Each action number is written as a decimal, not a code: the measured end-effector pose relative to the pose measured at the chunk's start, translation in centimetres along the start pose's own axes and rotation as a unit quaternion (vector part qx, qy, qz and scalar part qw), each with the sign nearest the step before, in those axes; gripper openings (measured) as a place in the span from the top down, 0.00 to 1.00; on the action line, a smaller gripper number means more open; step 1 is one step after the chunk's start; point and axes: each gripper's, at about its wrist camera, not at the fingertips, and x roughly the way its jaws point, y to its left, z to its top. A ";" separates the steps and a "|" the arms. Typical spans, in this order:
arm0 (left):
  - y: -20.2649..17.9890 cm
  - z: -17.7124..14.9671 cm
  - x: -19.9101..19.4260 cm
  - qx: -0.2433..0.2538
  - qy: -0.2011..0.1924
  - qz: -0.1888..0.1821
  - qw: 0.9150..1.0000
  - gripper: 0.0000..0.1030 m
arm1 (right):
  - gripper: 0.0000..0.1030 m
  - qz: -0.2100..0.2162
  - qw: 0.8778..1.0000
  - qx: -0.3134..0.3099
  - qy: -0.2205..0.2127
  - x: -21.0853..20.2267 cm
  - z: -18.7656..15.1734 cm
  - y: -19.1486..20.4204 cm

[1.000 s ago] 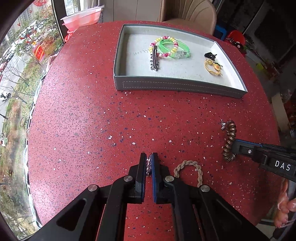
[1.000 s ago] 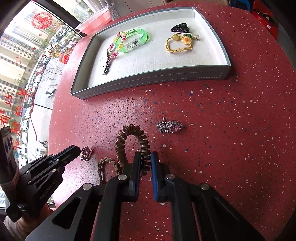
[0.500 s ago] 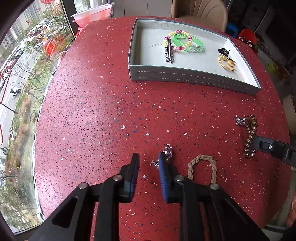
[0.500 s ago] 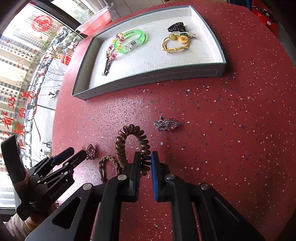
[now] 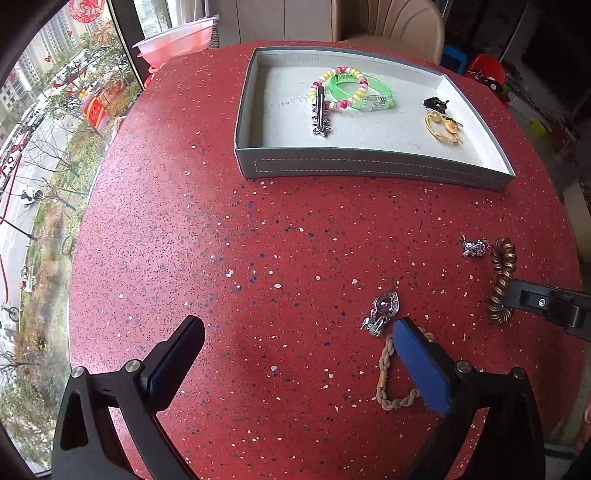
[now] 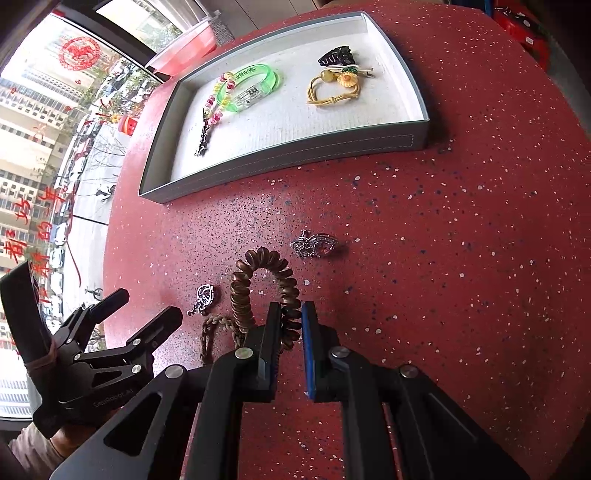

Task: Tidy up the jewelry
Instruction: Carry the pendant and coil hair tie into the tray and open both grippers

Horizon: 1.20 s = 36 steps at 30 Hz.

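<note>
We're seeing the red table (image 5: 184,221), grey tray (image 5: 369,168) upper centre holding bracelets. Our left gripper (image 5: 295,354) is opening, empty; silver pendant (image 5: 382,314) lying lower right. Our right gripper (image 6: 288,325) is clamping the brown coil tie (image 6: 258,280) at lower centre.

Red speckled table (image 5: 258,240), grey tray (image 5: 362,166), green bangle (image 5: 354,88), bronze coil hair tie (image 6: 258,284).

Red speckled table (image 5: 221,240) by a daylit window (image 5: 44,147), beige chair (image 5: 388,22) behind.
</note>
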 end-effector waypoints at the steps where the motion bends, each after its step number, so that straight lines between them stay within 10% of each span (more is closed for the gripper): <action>1: -0.5 0.1 0.1 0.011 0.001 -0.007 1.000 0.00 | 0.89 0.000 1.000 0.001 0.000 0.0 0.0 -0.1; 10: -3.4 1.2 2.2 0.069 0.030 -0.022 0.997 0.26 | 0.89 0.000 1.000 0.008 -0.003 -0.2 -0.3 -0.7; 14: -3.9 1.4 1.9 0.093 0.022 -0.022 0.995 0.65 | 0.89 0.001 1.000 0.011 -0.005 -0.2 -0.3 -0.7; 36: -0.4 7.3 -3.2 0.016 -0.061 -0.078 0.995 0.65 | 0.89 0.018 0.999 -0.013 -0.049 -2.3 6.7 0.8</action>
